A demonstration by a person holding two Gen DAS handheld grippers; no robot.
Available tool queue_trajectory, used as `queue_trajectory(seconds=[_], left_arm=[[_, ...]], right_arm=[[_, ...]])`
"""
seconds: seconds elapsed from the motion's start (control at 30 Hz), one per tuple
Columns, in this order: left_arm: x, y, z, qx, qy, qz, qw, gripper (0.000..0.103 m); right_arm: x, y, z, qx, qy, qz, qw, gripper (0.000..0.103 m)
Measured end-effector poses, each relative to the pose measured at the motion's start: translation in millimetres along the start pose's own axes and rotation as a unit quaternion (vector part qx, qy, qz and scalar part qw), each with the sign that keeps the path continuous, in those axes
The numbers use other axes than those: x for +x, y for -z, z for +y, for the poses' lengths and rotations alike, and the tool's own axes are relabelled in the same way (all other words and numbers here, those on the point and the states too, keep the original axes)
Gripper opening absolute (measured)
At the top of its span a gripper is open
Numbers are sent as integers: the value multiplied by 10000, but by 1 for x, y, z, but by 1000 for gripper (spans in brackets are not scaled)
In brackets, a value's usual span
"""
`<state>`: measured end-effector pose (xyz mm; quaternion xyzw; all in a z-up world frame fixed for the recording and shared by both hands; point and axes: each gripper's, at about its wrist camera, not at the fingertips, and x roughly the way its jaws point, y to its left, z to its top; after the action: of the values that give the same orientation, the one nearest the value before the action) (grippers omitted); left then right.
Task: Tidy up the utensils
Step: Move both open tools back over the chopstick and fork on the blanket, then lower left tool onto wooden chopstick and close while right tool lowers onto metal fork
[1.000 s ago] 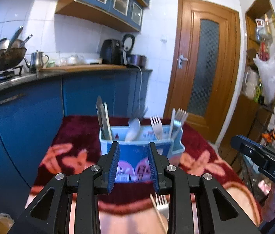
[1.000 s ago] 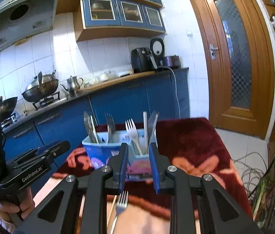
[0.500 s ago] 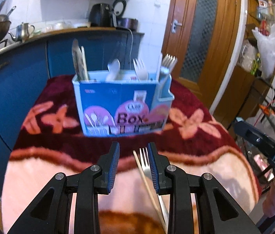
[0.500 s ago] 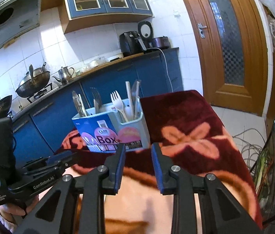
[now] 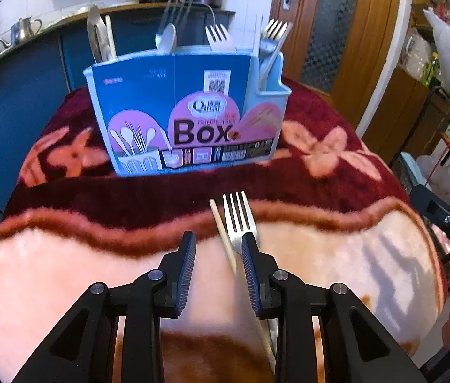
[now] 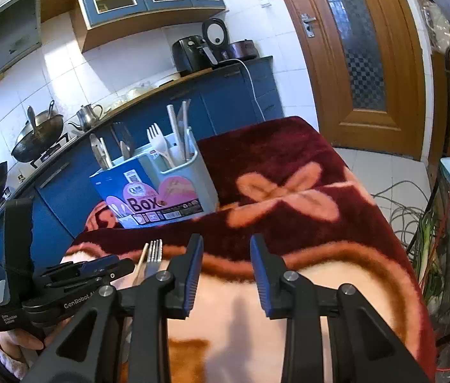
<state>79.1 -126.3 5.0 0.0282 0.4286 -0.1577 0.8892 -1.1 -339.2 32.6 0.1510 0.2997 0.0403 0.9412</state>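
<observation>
A blue utensil box (image 5: 189, 108) stands on the blanket-covered table, holding forks, spoons, a knife and chopsticks; it also shows in the right wrist view (image 6: 161, 188). A metal fork (image 5: 239, 220) and a wooden chopstick (image 5: 225, 239) lie on the blanket in front of it. My left gripper (image 5: 218, 242) is open and empty, just above them, the chopstick between its jaws, the fork by the right finger. My right gripper (image 6: 226, 245) is open and empty over the blanket, right of the fork (image 6: 154, 252) and of the left gripper (image 6: 90, 271).
The table wears a dark red and pink flower-pattern blanket (image 5: 336, 166). Blue kitchen cabinets (image 6: 225, 102) with woks, a kettle and appliances stand behind. A wooden door (image 6: 362, 63) is at the right, cables (image 6: 410, 220) lie on the floor.
Both grippers have pulled back and tilted down from the box toward the near blanket. The left now hovers over the fork and chopstick. Both jaws have opened a little wider.
</observation>
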Motion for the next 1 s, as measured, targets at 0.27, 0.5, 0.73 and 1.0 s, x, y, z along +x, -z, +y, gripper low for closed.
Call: queue_trajectory(seconds=[0.27, 0.5, 0.73, 1.0], left_arm=[[14, 3, -1, 6, -41, 339, 9994, 30], [17, 2, 2, -93, 56, 463, 9989, 29], [17, 1, 10, -230, 432, 652, 9967, 8], [13, 6, 23, -547, 801, 704, 9928, 7]], right_arm=[[2, 3, -9, 98, -12, 53, 9999, 34], [2, 5, -12, 128, -6, 71, 9999, 35], [3, 6, -13, 125, 0, 101, 9999, 35], [4, 6, -3, 34, 16, 135, 9999, 35]])
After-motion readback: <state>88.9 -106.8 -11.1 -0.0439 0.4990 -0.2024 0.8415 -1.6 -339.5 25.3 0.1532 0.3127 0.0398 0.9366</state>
